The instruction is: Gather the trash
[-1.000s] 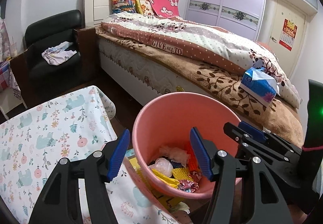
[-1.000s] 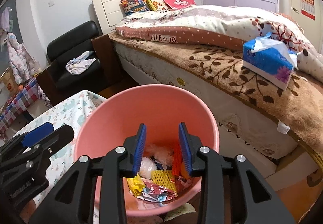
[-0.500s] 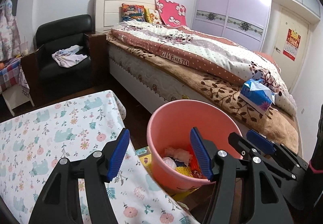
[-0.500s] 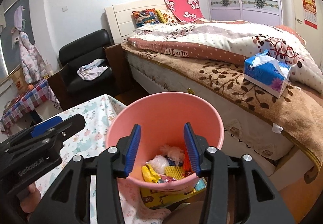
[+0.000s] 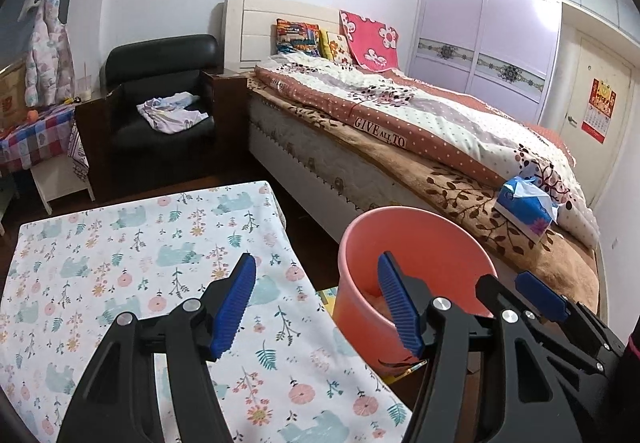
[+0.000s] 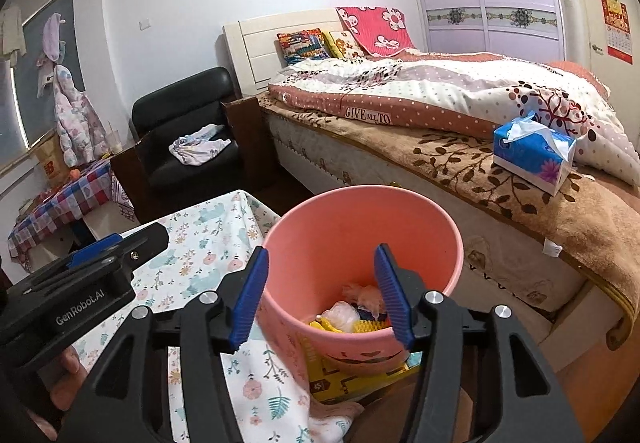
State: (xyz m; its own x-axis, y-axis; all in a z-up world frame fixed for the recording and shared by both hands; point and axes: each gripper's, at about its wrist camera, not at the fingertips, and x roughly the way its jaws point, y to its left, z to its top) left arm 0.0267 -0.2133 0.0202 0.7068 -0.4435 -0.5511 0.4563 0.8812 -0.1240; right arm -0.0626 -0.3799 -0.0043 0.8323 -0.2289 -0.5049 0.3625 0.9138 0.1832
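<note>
Trash (image 6: 356,313) lies heaped in the bottom of my pink bucket (image 6: 416,219) — a white crumpled wad, something yellow with a netted look, a pale fluffy piece behind them; I cannot name them more closely. In the left wrist view the bucket (image 5: 424,243) stands on the floor between the table and the bed, its inside mostly hidden by my own finger. It sits on a yellow printed sheet (image 6: 352,379) that shows under its base. My right gripper (image 6: 322,295) hangs over the bucket's near rim with its blue pads spread wide, one on each side of the opening, holding nothing. My left gripper (image 5: 318,301) is also spread wide and empty — its left pad over the cloth, its right pad in front of the bucket. From the right wrist view the left gripper's black body shows at the lower left, above the table, with my hand (image 6: 66,367) under it. The table wears a floral tablecloth (image 5: 120,243) with pale bears and flowers. Behind the bucket runs the bed (image 5: 360,147) with a brown leaf-patterned blanket, and a blue tissue box (image 6: 534,153) rests on it. A black armchair (image 5: 160,99) with a crumpled garment stands beside the headboard
</note>
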